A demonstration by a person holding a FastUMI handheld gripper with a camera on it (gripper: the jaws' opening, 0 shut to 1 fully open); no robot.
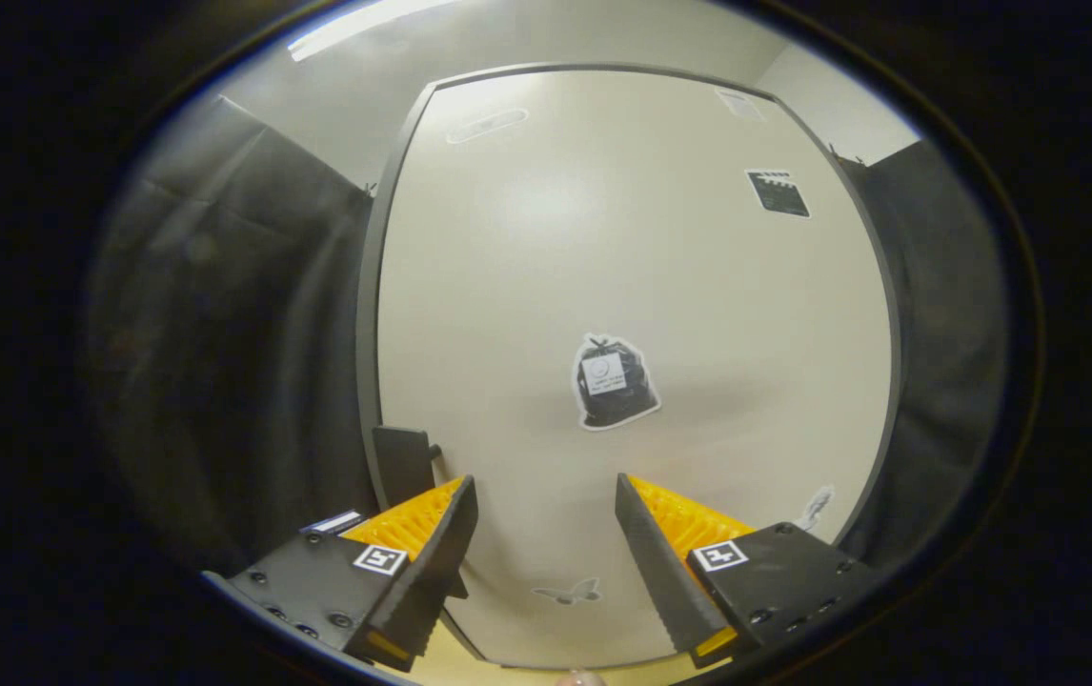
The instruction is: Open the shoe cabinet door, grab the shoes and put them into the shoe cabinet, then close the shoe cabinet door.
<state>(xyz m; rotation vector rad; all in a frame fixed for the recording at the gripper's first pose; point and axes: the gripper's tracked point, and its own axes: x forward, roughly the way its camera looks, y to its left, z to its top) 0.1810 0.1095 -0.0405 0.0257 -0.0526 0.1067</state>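
Note:
The shoe cabinet door (622, 286) is a cream panel with a dark rim, facing me close ahead of the fingers. It carries stickers, among them a black bag sticker (614, 381) near its middle. A dark handle (403, 462) juts from the door's left edge, just beyond my left fingertip. My gripper (546, 505) is open, its orange and black fingers spread wide with only the door's face showing between them. The left finger (432, 543) sits right beside the handle; I cannot tell if they touch.
Black cloth walls (232, 333) hang on both sides of the cabinet. A pale wall and a ceiling light strip (365, 24) show above it. A strip of yellowish floor (441, 667) lies under the fingers.

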